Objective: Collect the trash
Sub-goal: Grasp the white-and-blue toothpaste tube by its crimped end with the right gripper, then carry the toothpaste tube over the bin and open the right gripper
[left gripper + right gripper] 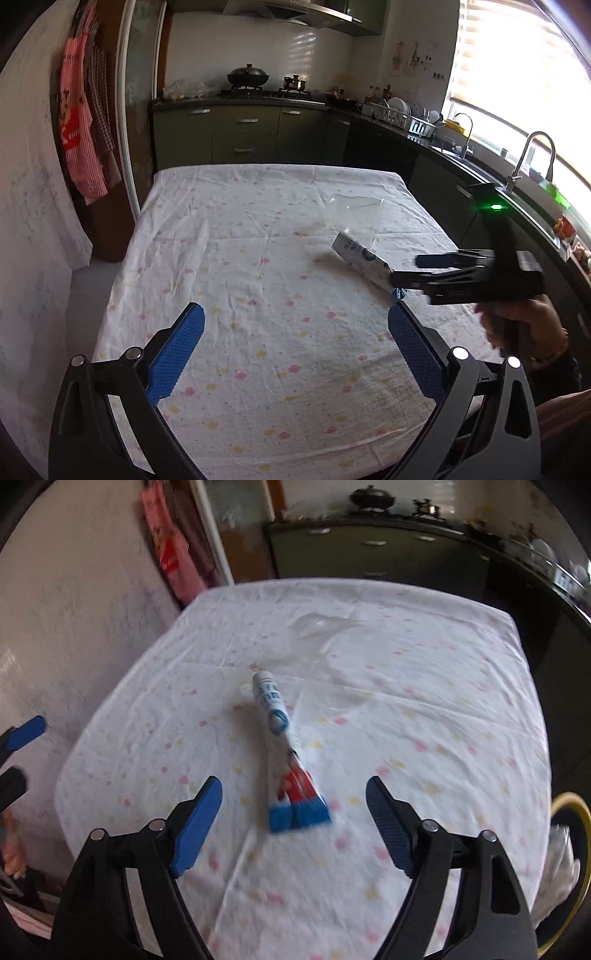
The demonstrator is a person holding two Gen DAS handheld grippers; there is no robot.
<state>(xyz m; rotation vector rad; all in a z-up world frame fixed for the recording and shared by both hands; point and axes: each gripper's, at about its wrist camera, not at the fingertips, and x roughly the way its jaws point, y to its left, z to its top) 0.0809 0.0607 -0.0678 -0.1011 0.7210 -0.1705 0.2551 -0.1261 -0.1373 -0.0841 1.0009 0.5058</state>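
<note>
Kitchen table [461,709]: both claws, right [295,830] and left [295,343], spread empty near a light, squashy tube [284,753], best pinched mid-body.

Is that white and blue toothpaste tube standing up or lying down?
Lying down. The white and blue toothpaste tube rests flat along the spotted white tablecloth, its crimped blue end nearest the right wrist camera.

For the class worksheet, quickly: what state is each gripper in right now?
Left gripper: open, holding nothing.
Right gripper: open, holding nothing; the toothpaste tube lies on the table ahead of it, untouched.
</note>
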